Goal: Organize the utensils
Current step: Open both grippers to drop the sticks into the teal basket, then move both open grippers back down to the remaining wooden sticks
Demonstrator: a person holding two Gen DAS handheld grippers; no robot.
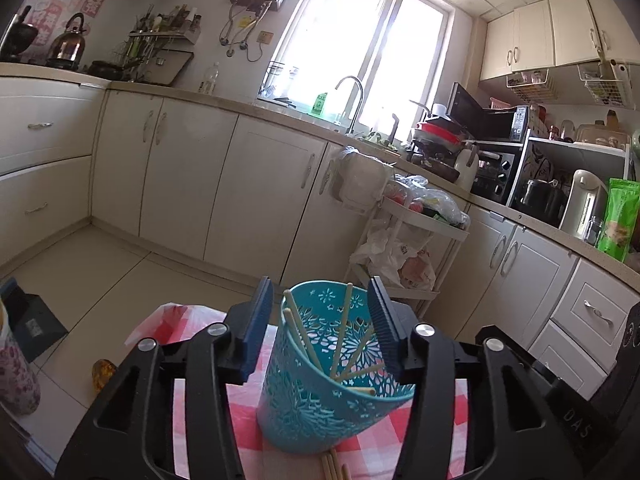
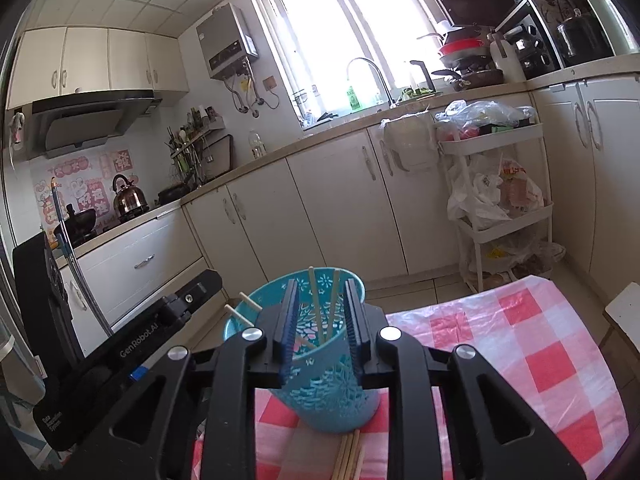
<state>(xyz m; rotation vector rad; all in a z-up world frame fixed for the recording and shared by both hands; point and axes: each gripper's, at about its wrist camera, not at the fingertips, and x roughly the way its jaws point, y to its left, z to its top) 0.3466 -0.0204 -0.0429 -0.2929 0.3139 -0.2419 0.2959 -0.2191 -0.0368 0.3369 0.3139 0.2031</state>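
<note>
Chopsticks [image 1: 343,334]: we see several inside teal holder [image 1: 320,400]; more lie before it [image 2: 348,456].
Left gripper [image 1: 324,320]: jaws apart around holder rim, not pressing.
Right gripper [image 2: 320,320]: narrow gap, holding nothing.
Around: checked cloth [image 2: 520,352].

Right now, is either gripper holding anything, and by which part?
Nothing is held. Left gripper and right gripper both stand open in front of the turquoise holder, pads clear of it.

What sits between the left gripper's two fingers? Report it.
The teal holder with chopsticks standing in it, in the left wrist view; the fingers don't clearly touch it.

Black-framed left tool [image 1: 320,330] and right tool [image 2: 320,326], ribbed blue pads, silver screws, white lettering
</note>
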